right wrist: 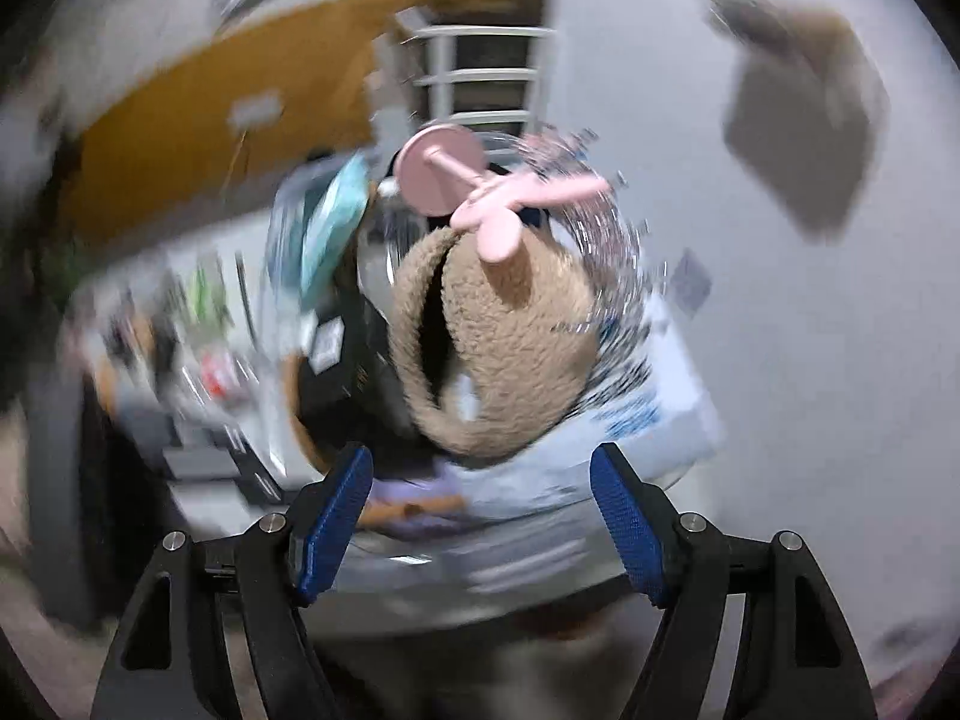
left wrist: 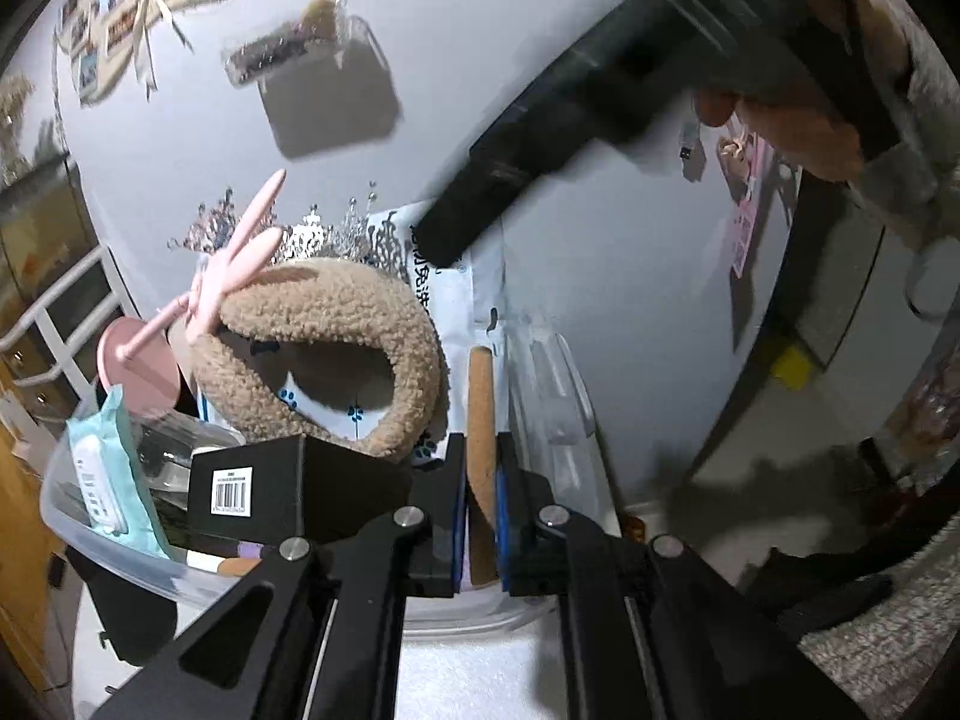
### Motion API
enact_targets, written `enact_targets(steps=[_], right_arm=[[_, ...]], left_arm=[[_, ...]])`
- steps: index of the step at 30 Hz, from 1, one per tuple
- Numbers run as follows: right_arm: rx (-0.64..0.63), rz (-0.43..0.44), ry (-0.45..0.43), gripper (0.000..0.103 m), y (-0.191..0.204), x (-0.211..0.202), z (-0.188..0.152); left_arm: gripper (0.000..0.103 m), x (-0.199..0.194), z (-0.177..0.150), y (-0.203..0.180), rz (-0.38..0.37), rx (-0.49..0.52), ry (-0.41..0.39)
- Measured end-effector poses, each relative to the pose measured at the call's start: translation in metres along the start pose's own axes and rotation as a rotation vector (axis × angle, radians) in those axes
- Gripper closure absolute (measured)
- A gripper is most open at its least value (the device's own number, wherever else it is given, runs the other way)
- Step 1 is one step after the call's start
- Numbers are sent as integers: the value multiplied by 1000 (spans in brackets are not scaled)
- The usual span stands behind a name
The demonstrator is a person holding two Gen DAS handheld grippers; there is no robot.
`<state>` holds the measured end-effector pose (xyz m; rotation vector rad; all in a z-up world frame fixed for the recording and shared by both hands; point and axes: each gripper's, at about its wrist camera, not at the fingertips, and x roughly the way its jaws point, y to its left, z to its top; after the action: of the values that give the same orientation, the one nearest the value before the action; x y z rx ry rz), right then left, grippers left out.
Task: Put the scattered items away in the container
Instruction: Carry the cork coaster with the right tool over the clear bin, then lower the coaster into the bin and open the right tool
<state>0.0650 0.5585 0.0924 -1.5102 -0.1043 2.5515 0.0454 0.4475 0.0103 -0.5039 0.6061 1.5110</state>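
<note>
My left gripper (left wrist: 480, 516) is shut on a thin tan cork-like stick (left wrist: 480, 420), held over the clear plastic container (left wrist: 90, 516). The container holds a tan fleece headband (left wrist: 336, 354), a pink stand with arms (left wrist: 222, 276), a teal wipes pack (left wrist: 105, 468), a black box with a barcode (left wrist: 252, 489), a silver tiara (left wrist: 336, 228) and a white printed pouch (left wrist: 444, 300). My right gripper (right wrist: 480, 516) is open and empty, just in front of the container. The right wrist view is blurred; the headband (right wrist: 498, 354) and pink stand (right wrist: 456, 180) show in it.
A second clear box of small items (left wrist: 312, 54) sits farther back on the white table. The other hand-held gripper (left wrist: 540, 138) crosses the upper right of the left wrist view. A pink item (left wrist: 744, 222) and a small USB plug (left wrist: 690, 144) lie near the table's right edge.
</note>
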Motion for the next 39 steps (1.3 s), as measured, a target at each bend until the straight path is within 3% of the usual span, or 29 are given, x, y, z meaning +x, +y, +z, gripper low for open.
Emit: enact_targets(steps=[3,5,7,11,14,18,20,21,22,32,39], right_arm=[[-300,-99,12,29,23,4,-5],[-433,-79,41,31,32,11,-9],[-554,-61,67,44,41,18,-13],[-658,23,83,49,48,25,-11],[-702,111,112,80,51,28,-9],[-773,149,128,86,53,35,-8],[-808,162,145,90,53,39,-6],[-826,163,152,93,53,40,-6],[-845,166,163,94,53,41,-6],[-949,257,256,94,54,46,-2],[-850,335,267,94,57,56,10]], left_arm=[[95,1,7,10,-48,-22,21],[95,0,11,13,-67,-19,21],[95,-2,16,16,-84,-11,21],[95,-3,19,19,-127,-2,26],[95,-1,18,21,-141,-10,34],[92,2,16,26,-132,-41,38],[75,1,14,29,-110,-67,39],[55,-1,13,31,-113,-88,36],[42,-3,11,34,-116,-108,33],[41,-31,-17,57,-46,-306,-8],[41,-35,-31,65,16,-379,-18]])
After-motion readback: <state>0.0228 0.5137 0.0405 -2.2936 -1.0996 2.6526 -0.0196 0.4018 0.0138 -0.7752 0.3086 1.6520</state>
